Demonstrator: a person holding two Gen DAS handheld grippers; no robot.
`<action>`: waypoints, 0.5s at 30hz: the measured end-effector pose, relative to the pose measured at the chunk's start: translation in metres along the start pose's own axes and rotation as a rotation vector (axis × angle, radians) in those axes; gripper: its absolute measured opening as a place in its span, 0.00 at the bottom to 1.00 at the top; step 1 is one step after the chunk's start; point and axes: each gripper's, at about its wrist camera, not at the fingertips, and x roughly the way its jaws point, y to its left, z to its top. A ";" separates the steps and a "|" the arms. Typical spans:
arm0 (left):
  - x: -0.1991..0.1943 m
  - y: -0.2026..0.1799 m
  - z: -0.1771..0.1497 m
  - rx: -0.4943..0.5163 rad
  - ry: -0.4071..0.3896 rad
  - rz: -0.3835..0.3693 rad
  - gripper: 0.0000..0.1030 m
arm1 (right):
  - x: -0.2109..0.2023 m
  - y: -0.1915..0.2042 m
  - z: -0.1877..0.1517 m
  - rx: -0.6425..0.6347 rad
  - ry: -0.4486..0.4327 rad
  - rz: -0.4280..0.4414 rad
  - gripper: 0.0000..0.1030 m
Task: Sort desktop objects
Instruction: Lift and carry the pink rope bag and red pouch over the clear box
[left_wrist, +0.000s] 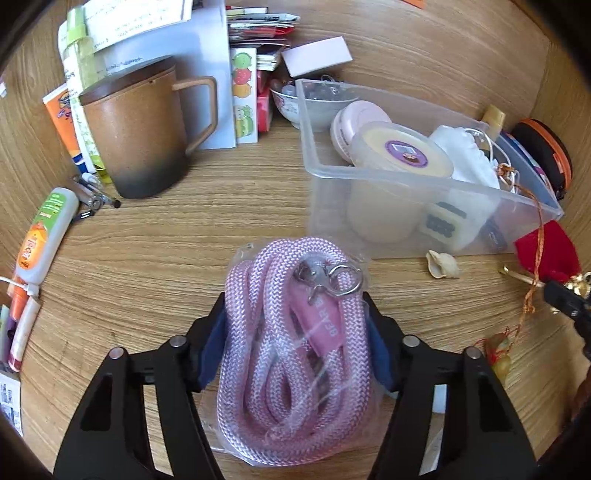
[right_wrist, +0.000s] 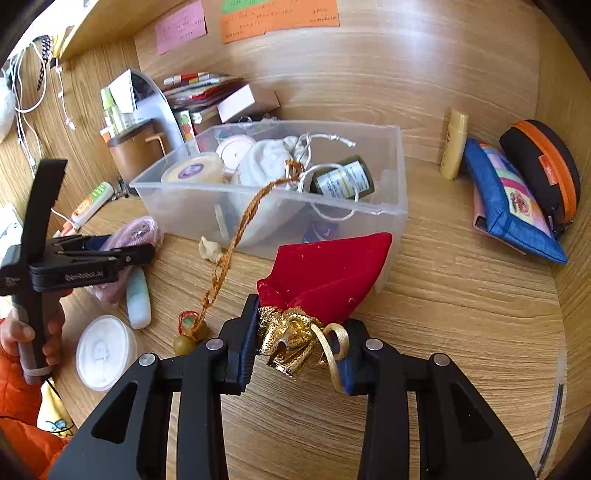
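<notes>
My left gripper (left_wrist: 295, 321) is shut on a pink rope lanyard in a clear plastic bag (left_wrist: 291, 354), held just above the wooden desk in front of the clear plastic bin (left_wrist: 325, 173). My right gripper (right_wrist: 299, 339) is shut on the gold-trimmed neck of a red velvet pouch (right_wrist: 328, 277), right of the left gripper (right_wrist: 122, 254) and against the bin's (right_wrist: 391, 206) front corner. The bin holds round tubs, a white drawstring bag and a dark jar. An orange cord with beads (right_wrist: 229, 243) hangs from the bin onto the desk.
A brown lidded mug (left_wrist: 144, 129), papers and tubes stand at the left. A small shell (left_wrist: 443, 264) lies before the bin. A white round lid (right_wrist: 105, 352) and pale tube (right_wrist: 138, 299) lie front left. A yellow tube (right_wrist: 454, 146), blue pouch (right_wrist: 509, 203) and orange-zip case (right_wrist: 543, 166) sit right.
</notes>
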 end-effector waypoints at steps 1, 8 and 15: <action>-0.001 0.001 0.000 -0.008 -0.005 0.017 0.60 | -0.001 0.000 0.001 0.001 -0.005 -0.001 0.31; -0.014 0.009 -0.006 -0.046 -0.047 0.051 0.58 | -0.019 -0.008 0.002 0.018 -0.051 -0.008 0.30; -0.034 0.008 -0.005 -0.054 -0.091 0.001 0.58 | -0.036 -0.003 0.009 0.013 -0.091 -0.028 0.30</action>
